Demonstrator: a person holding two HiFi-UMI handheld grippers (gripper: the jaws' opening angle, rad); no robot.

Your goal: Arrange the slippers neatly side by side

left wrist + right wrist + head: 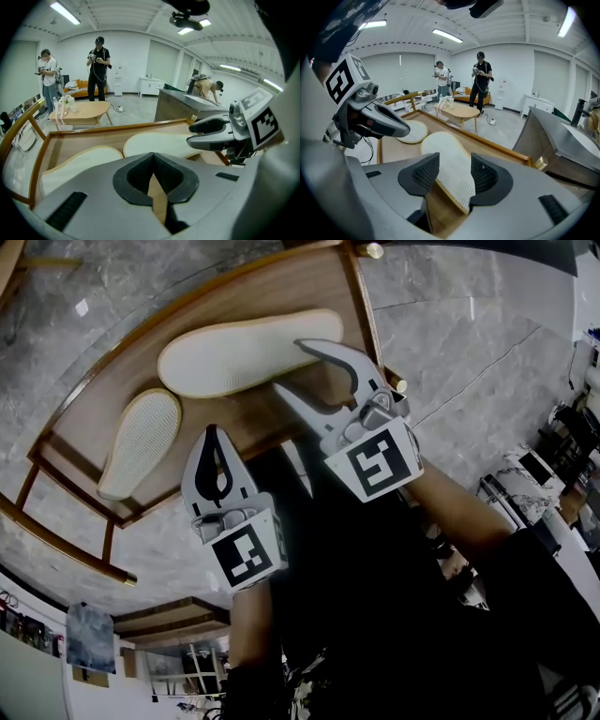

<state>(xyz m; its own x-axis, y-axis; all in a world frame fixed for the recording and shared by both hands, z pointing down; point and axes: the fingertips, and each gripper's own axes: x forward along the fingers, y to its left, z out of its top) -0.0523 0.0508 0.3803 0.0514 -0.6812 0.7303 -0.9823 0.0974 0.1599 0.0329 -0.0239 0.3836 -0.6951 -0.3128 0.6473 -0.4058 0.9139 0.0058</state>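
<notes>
**Right gripper straddling one slipper's end, left gripper hanging shut**

Closest in the head view, the left gripper point(213, 437) is hanging over the near edge of the wooden table point(309, 282), its jaws lying together on nothing; the right gripper point(292, 366) is reaching further in, its jaws standing wide apart around the right end of the far slipper point(248, 351); that slipper's long axis is running left to right, tilting slightly; the near slipper point(141, 442) is lying to the left of the left gripper, its axis slanting from near-left to far-right, so the pair is forming an angle and not lying parallel.

Looking along the left gripper point(153, 180), the pads are meeting with only bare wood showing past them; the near slipper point(79, 161) is sitting ahead to the left, the far slipper point(159, 140) ahead to the right, beside the right gripper point(206, 133).

Looking along the right gripper point(452, 176), the far slipper point(450, 164) is pointing its near end straight between the pads, which are not seeming to press it; the near slipper point(412, 131) is lying beyond, by the left gripper point(389, 122).

Judging by this, the right hand is the nearer one for swinging the far slipper parallel.
</notes>
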